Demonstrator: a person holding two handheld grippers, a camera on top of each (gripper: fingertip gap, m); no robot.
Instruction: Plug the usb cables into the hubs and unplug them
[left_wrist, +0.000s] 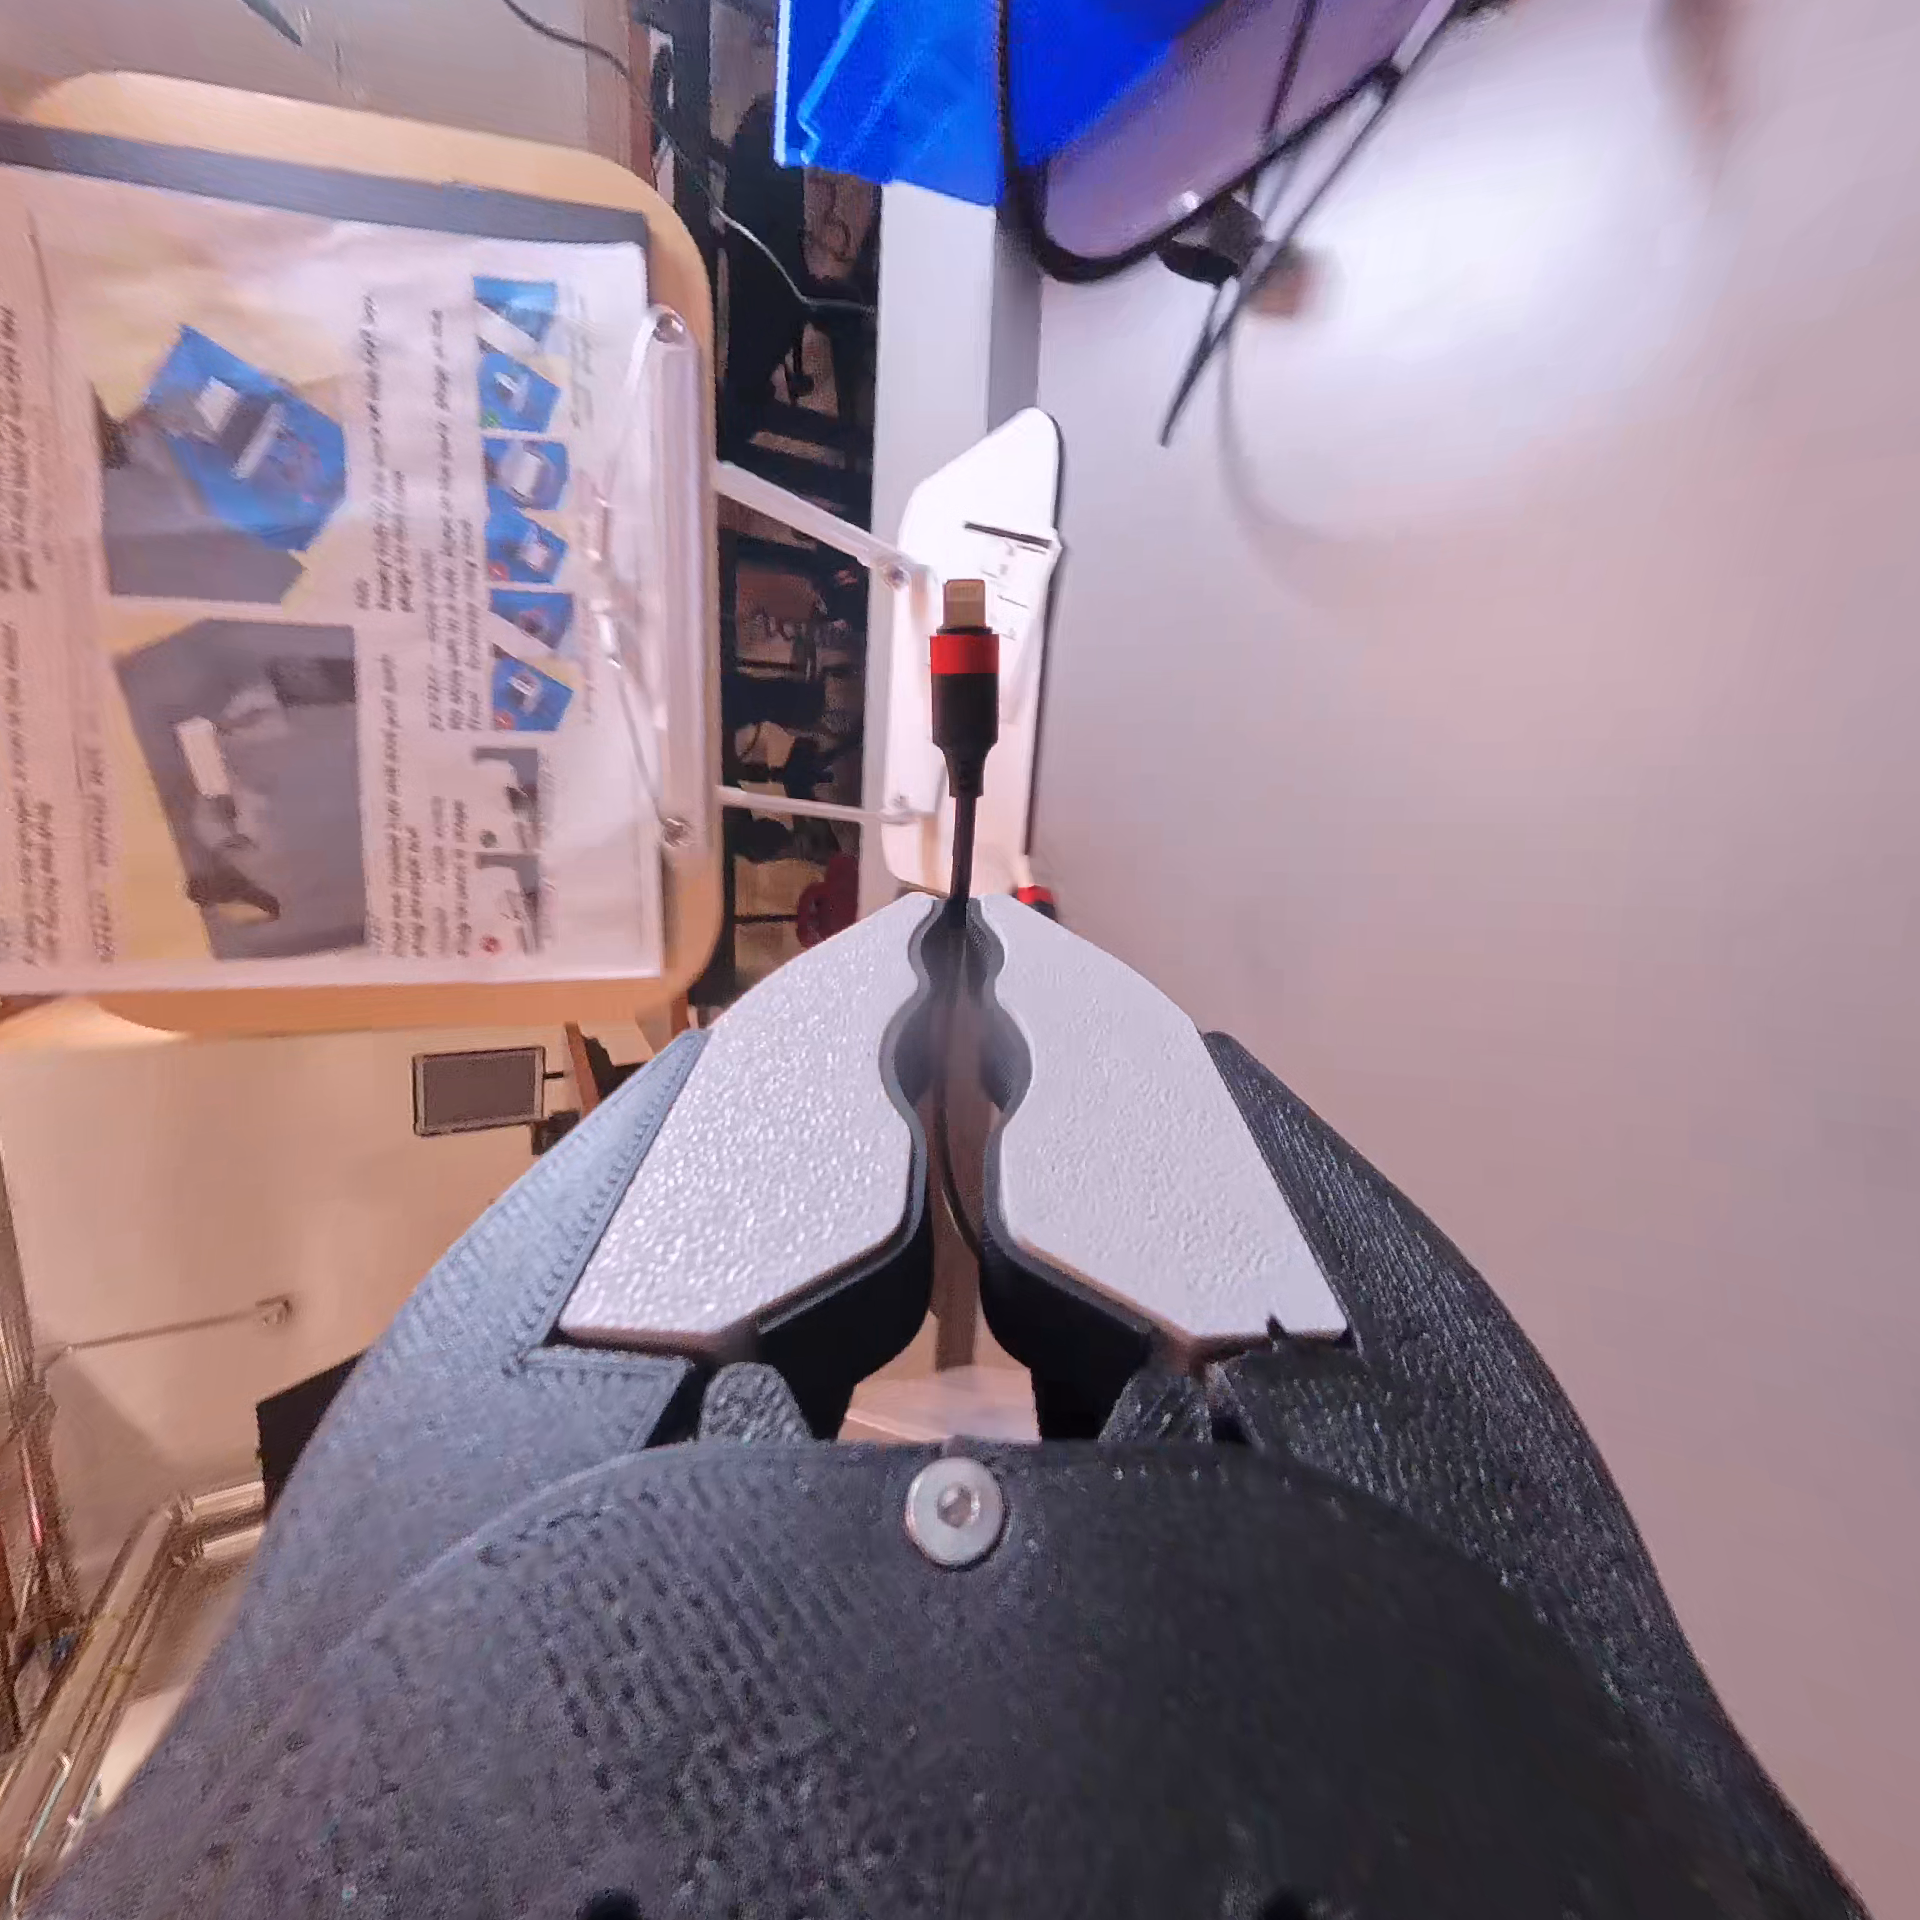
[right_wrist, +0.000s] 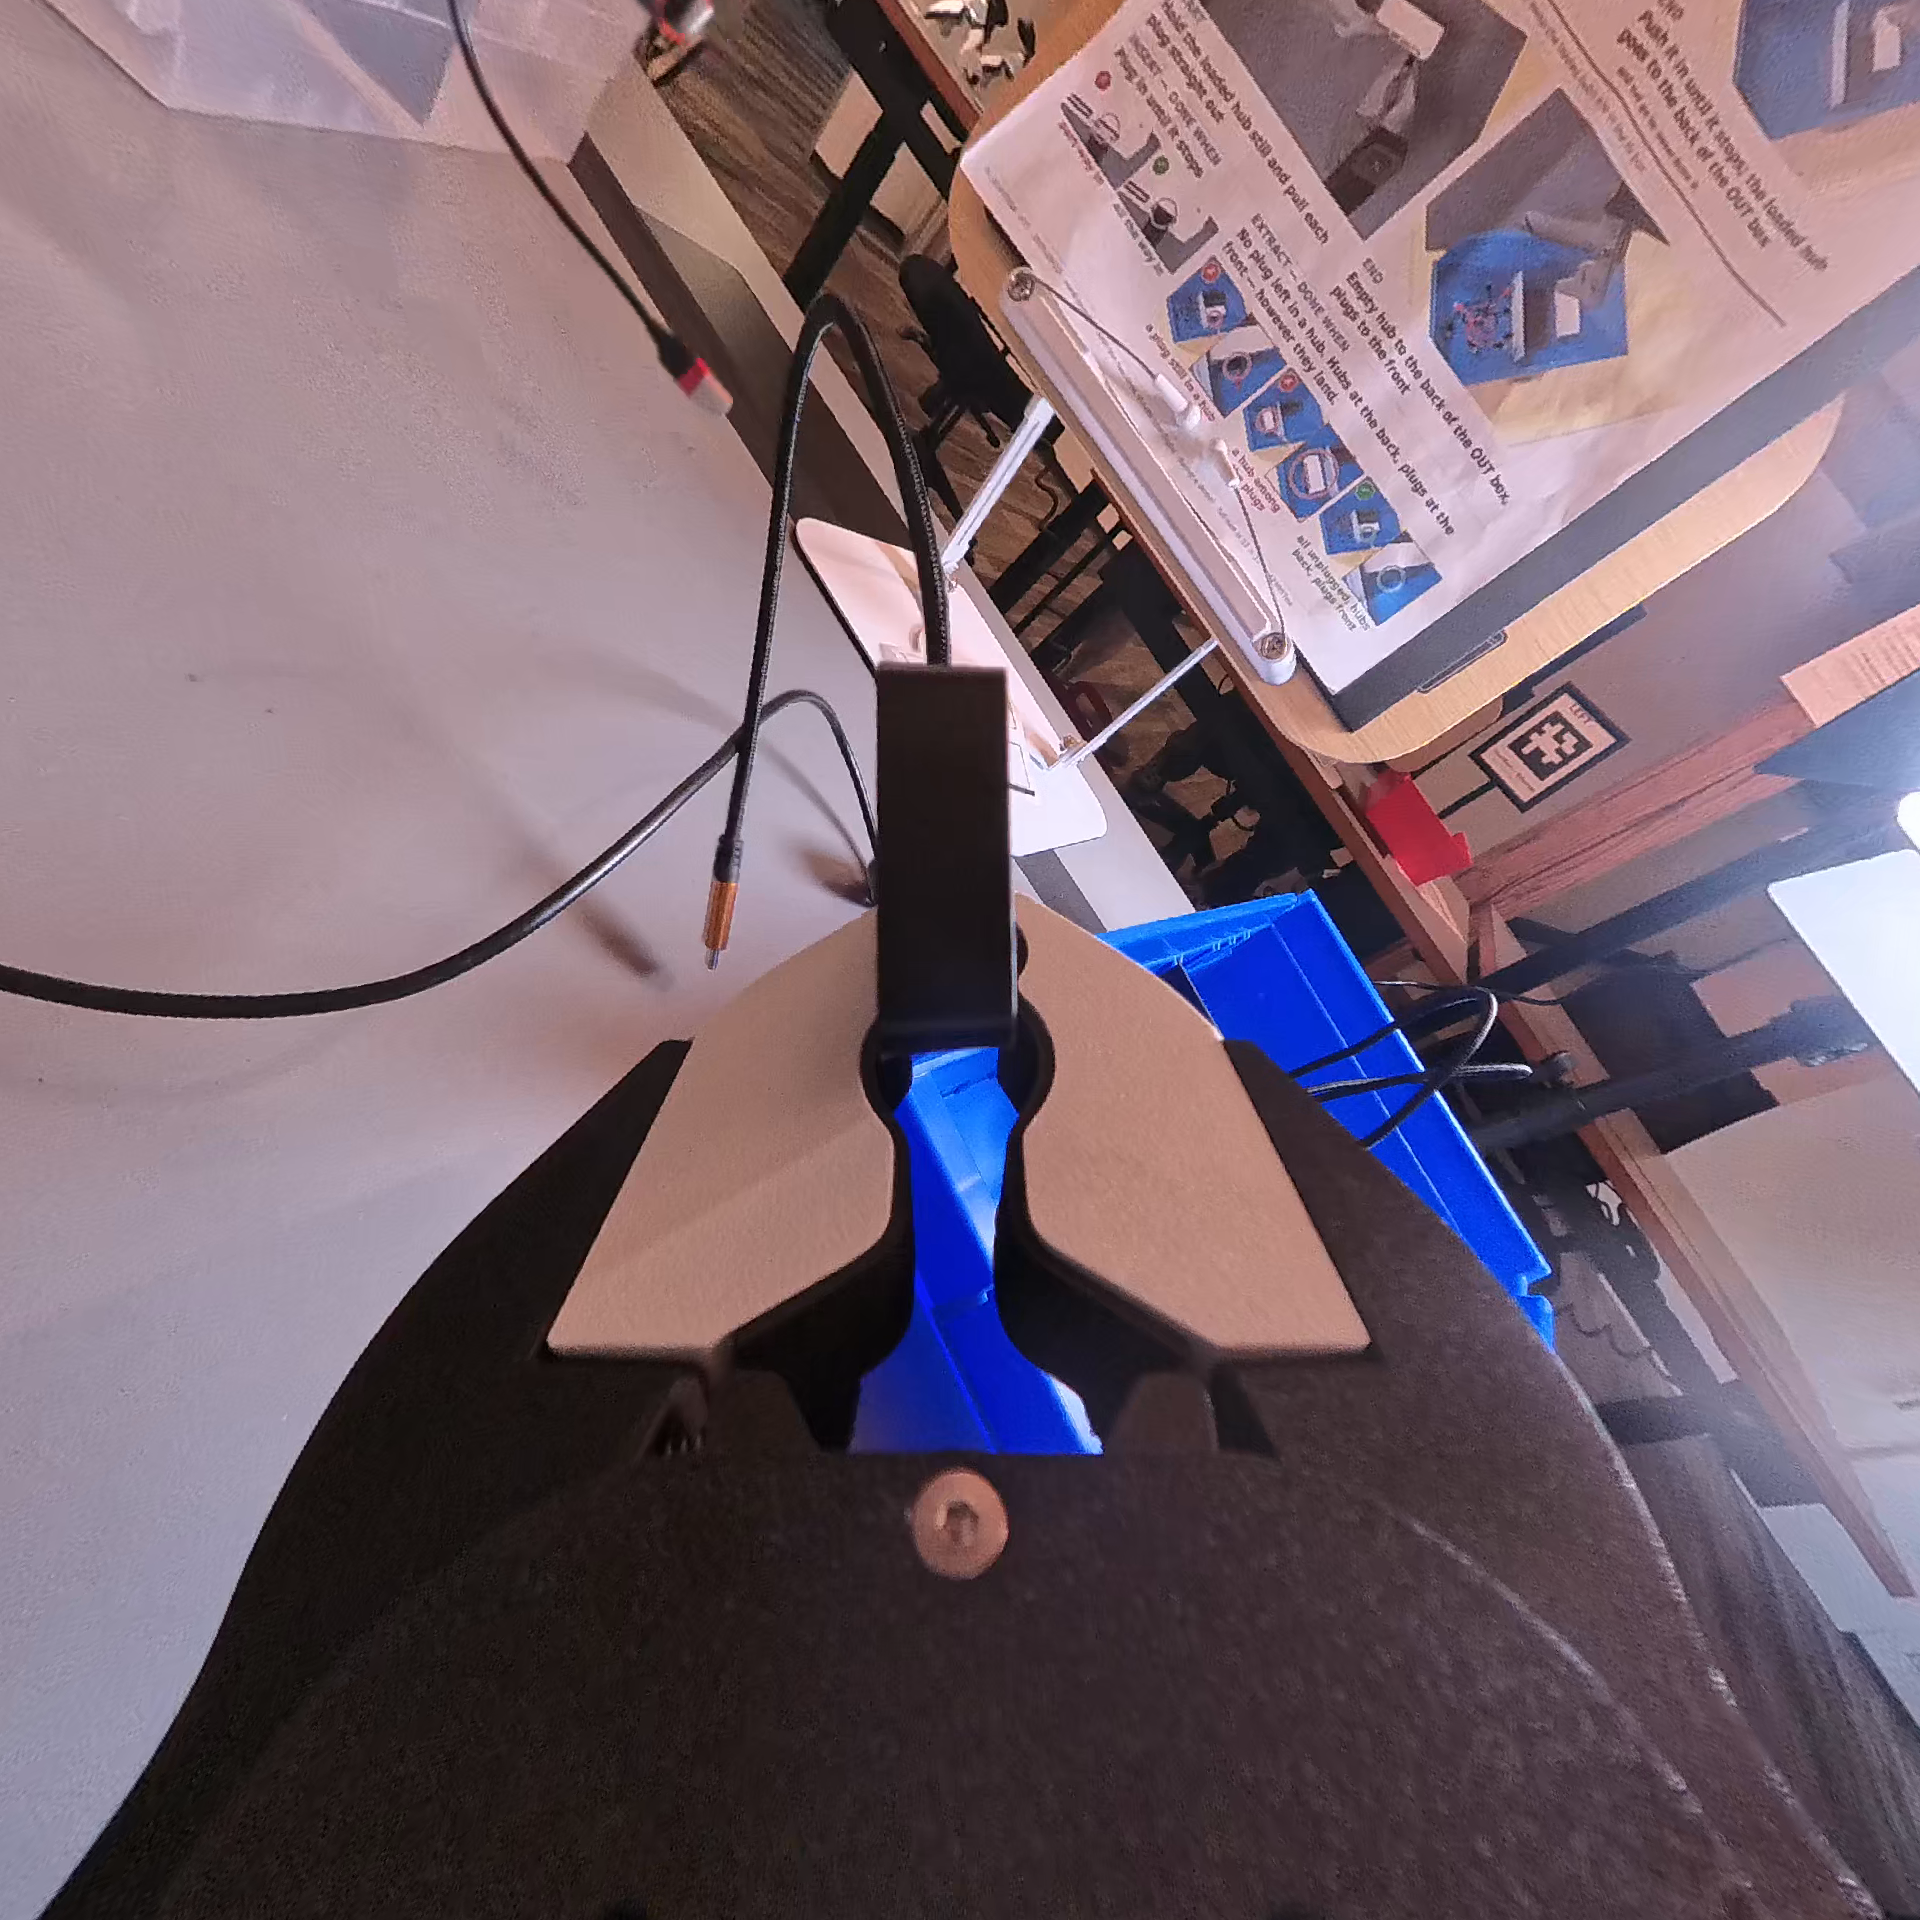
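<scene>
In the left wrist view my left gripper (left_wrist: 958, 909) is shut on a thin black cable, just behind its plug (left_wrist: 965, 665), which has a red ring and a small metal tip and points straight ahead, held in the air. In the right wrist view my right gripper (right_wrist: 945, 997) is shut on a black rectangular hub (right_wrist: 943, 852), held upright above the table. The hub's own braided cable (right_wrist: 821, 436) loops up from its far end and hangs down to a copper-tipped plug (right_wrist: 719, 904). Another plug with a red band (right_wrist: 698, 376) lies on the grey table.
A blue bin (right_wrist: 1340, 1049) sits to the right of the hub, and also shows in the left wrist view (left_wrist: 904, 94). A white stand (left_wrist: 982, 644) carries a board with an instruction sheet (left_wrist: 343, 582). A black cable (right_wrist: 312, 997) runs across the grey table (right_wrist: 312, 520). Tip to tip, the grippers are about 25 cm apart.
</scene>
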